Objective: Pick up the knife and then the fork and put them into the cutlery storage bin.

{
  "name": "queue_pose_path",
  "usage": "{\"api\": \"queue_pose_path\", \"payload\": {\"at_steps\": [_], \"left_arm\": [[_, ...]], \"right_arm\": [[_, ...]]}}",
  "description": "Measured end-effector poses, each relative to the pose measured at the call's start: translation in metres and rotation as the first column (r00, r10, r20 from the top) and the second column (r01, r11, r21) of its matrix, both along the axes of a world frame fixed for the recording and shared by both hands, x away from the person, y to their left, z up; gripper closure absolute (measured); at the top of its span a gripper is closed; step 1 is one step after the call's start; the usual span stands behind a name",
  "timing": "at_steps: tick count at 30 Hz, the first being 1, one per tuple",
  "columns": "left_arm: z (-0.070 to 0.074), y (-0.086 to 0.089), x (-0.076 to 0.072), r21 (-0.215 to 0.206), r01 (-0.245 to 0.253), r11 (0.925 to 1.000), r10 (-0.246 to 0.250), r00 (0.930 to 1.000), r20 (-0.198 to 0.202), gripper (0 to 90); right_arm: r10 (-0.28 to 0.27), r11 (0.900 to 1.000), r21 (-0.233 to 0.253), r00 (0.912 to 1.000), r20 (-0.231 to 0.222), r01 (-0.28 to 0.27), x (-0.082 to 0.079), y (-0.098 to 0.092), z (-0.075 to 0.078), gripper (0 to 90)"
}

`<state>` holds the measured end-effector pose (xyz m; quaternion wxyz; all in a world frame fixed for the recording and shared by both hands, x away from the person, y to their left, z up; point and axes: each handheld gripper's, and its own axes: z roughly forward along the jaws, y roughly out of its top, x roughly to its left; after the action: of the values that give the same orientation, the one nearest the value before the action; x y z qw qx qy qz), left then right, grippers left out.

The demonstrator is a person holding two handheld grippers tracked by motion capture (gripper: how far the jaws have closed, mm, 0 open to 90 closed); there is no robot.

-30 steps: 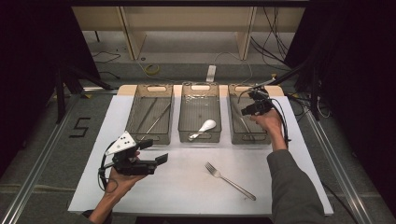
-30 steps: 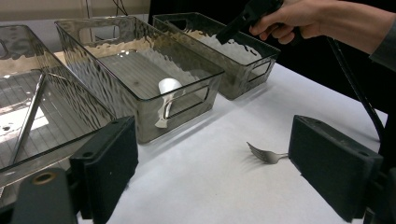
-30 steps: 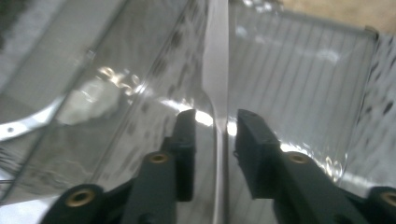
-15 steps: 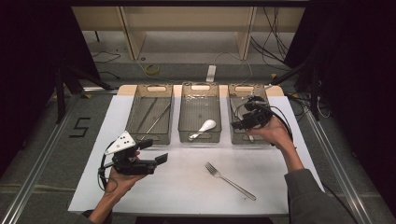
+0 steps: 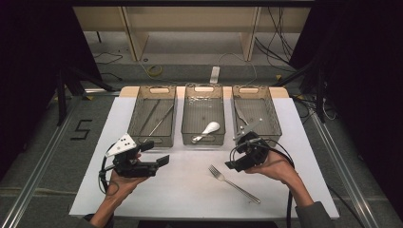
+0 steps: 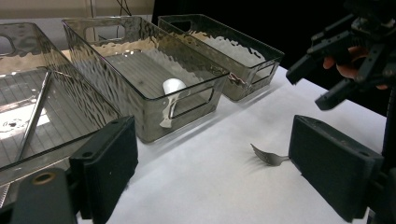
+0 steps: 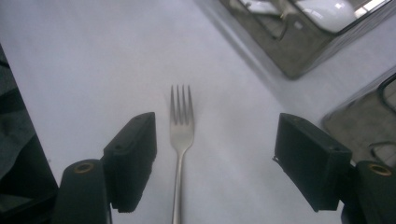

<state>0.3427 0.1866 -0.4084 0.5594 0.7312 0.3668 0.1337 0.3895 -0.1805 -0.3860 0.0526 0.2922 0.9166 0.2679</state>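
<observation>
A slim silver metal fork (image 5: 234,184) lies flat on the white table top (image 5: 190,199), tines toward the three clear plastic bins at the far side and handle running back toward the person's edge. The right gripper (image 5: 236,160) hangs just above the fork's tined end with its jaws wide apart and nothing between them but air; in the right gripper view the fork (image 7: 180,140) sits on the table between the two black pads, nearer the left one, untouched.

The left gripper (image 5: 159,160) is held low over the table to the left, well apart from the fork, its jaws likewise spread and empty — its own view looks across the table at the fork's tines (image 6: 264,156) and at the right gripper (image 6: 327,70) beyond.

The middle clear bin (image 5: 203,137) holds a white plastic spoon (image 5: 207,130). The left clear bin (image 5: 153,137) holds long thin metal pieces, and the right clear bin (image 5: 266,107) a dull metal utensil — too unclear to name.
</observation>
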Motion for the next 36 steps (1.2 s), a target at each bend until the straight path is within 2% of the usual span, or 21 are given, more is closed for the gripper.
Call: {"api": "queue_pose_path", "payload": {"at_steps": [2,6,9,22,36], "left_arm": [[0.0,0.0,0.0,-0.003,0.003,1.0,-0.003,1.0,0.003,15.1],[0.0,0.0,0.0,-0.002,0.003,1.0,-0.003,1.0,0.002,15.1],[0.0,0.0,-0.001,0.003,0.007,1.0,-0.007,1.0,0.003,15.1],[0.001,0.0,-0.001,0.0,0.008,1.0,-0.008,1.0,0.004,15.1],[0.001,0.0,0.0,-0.001,0.002,1.0,-0.002,1.0,0.003,15.1]], "right_arm": [[0.005,1.0,-0.002,0.9999,-0.016,-0.005,-0.003,-0.001,-0.005,31.1],[0.001,0.998,-0.056,0.9985,-0.054,-0.004,-0.009,-0.003,-0.016,33.3],[0.006,0.998,-0.069,0.9973,-0.073,-0.011,-0.011,-0.005,-0.024,36.7],[0.044,0.984,-0.166,0.9938,-0.102,-0.061,-0.018,0.007,-0.048,50.8],[0.057,0.976,-0.201,0.9893,-0.134,-0.084,-0.018,0.01,-0.062,63.2]]}}
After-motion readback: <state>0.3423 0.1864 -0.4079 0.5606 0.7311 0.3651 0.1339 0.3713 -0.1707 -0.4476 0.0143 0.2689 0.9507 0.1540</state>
